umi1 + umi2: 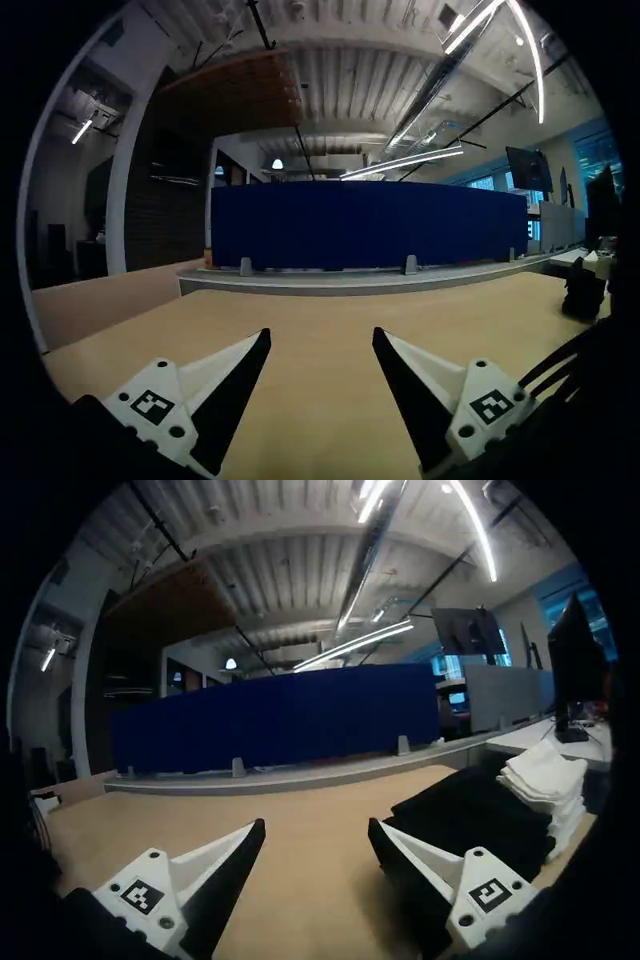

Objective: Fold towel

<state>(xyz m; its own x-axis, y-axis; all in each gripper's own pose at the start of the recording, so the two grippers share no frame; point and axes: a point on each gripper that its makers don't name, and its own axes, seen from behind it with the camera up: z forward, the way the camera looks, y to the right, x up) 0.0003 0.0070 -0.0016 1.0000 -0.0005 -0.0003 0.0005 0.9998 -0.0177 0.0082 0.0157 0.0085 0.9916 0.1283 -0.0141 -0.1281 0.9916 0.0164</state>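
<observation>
- Left gripper view: the left gripper hangs over the middle of the table, fingers spread wide, holding nothing.
- Right gripper view: the right gripper is likewise spread.
- Black towels lie stacked near the table's right edge, just beyond its right finger.
- White towels are stacked beside them.
- A blue partition lines the far edge.

blue partition behind wooden table; dark monitor beyond.
</observation>
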